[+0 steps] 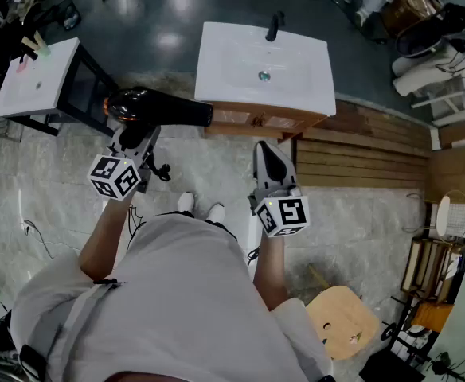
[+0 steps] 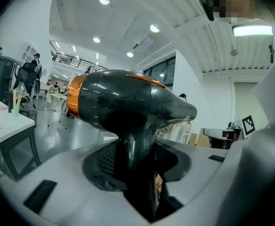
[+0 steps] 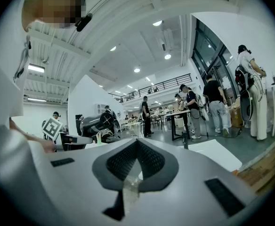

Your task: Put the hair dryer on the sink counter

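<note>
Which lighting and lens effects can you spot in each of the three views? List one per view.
Head view: light glares off the glossy floor beyond the sink counter. Left gripper view: fisheye bends the ceiling; the hair dryer looms dark with soft highlights. Right gripper view: black vignette corners, curved ceiling, bright lamps.

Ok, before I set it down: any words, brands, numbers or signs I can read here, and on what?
No readable text anywhere.
On the hair dryer: no brand or label shows.
On the cubes of the left gripper and right gripper: black-and-white square marker patterns only, no letters or digits.
On the sink counter: nothing printed.
</note>
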`<state>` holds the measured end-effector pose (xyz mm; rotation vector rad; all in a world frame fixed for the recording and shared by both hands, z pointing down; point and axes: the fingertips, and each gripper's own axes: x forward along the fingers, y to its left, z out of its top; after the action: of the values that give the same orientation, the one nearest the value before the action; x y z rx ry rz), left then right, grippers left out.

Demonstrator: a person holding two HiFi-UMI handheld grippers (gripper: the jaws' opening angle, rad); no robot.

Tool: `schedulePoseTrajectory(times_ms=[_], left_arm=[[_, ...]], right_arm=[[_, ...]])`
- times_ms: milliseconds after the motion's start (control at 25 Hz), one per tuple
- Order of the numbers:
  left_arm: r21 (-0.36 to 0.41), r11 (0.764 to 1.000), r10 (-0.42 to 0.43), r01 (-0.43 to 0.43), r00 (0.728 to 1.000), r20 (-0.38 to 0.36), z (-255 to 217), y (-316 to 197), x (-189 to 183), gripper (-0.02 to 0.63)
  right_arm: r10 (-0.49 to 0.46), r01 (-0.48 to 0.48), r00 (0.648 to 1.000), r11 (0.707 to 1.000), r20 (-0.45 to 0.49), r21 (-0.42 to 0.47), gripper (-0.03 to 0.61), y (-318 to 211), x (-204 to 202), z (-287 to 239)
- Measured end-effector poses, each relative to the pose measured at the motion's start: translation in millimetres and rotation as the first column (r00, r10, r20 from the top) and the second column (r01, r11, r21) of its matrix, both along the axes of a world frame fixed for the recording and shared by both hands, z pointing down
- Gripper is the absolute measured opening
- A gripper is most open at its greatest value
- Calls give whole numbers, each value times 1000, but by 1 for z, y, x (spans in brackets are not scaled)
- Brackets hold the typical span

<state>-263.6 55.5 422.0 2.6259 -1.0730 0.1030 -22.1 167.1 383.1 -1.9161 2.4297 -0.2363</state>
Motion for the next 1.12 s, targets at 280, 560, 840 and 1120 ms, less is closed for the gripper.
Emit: schedulePoseTrajectory(times_ms=[280,560,840,1120], left_arm=[[-9,1000,-2,2,999,-43,-4,2,-12,167],[0,999,36,-36,999,-32,-3,3,-10,167],[6,998,59,-58,997,-43,-2,-6,-19,167],[-1,995,96,-97,994,-50,6,-10,-30,167]], right_arm=[[17,-17,1000,1000,-7,-1,8,8,-16,-4],[35,-35,999,999,2,-5,8,12,-26,-3],[32,-32,999,999,0,-9,8,7,-43,-5],[71,-70,996,997,46,-15,8,4,-54,-2]])
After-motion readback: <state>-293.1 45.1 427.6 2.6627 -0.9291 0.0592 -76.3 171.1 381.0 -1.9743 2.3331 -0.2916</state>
